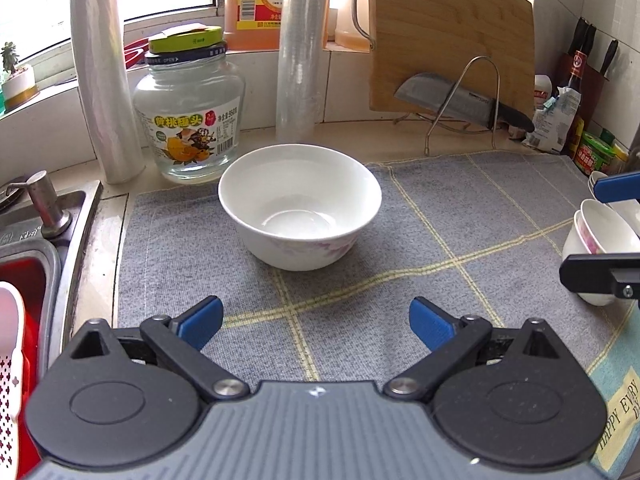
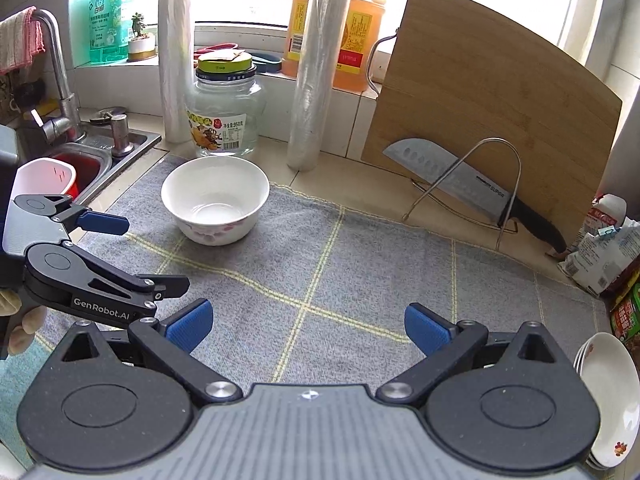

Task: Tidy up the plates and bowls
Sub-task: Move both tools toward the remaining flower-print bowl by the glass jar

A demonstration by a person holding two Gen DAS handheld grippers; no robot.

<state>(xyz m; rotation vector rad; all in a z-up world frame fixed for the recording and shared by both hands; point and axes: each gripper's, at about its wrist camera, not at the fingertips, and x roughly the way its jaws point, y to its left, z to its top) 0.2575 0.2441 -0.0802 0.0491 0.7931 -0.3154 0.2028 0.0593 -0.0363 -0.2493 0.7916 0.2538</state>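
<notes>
A white bowl (image 1: pixel 300 208) (image 2: pixel 216 200) with pink flowers stands alone on the grey checked mat (image 1: pixel 440 240), near its far left corner. My left gripper (image 1: pixel 316 316) (image 2: pixel 148 252) hangs open short of that bowl, nothing between its blue pads. At the mat's right edge is a stack of small white bowls (image 1: pixel 600 224). The right gripper (image 1: pixel 580 234) shows in front of the stack in the left wrist view. In its own view the right gripper (image 2: pixel 308 320) is open over bare mat, with stacked white plates (image 2: pixel 612 396) at its lower right.
A glass jar (image 1: pixel 188 120) and two rolls of film (image 1: pixel 300 52) stand behind the bowl. A cutting board (image 2: pixel 492 120) leans on the wall with a knife (image 2: pixel 460 184) on a wire rack. The sink (image 1: pixel 48 240) with a red basin is left; packets (image 2: pixel 600 256) crowd the right.
</notes>
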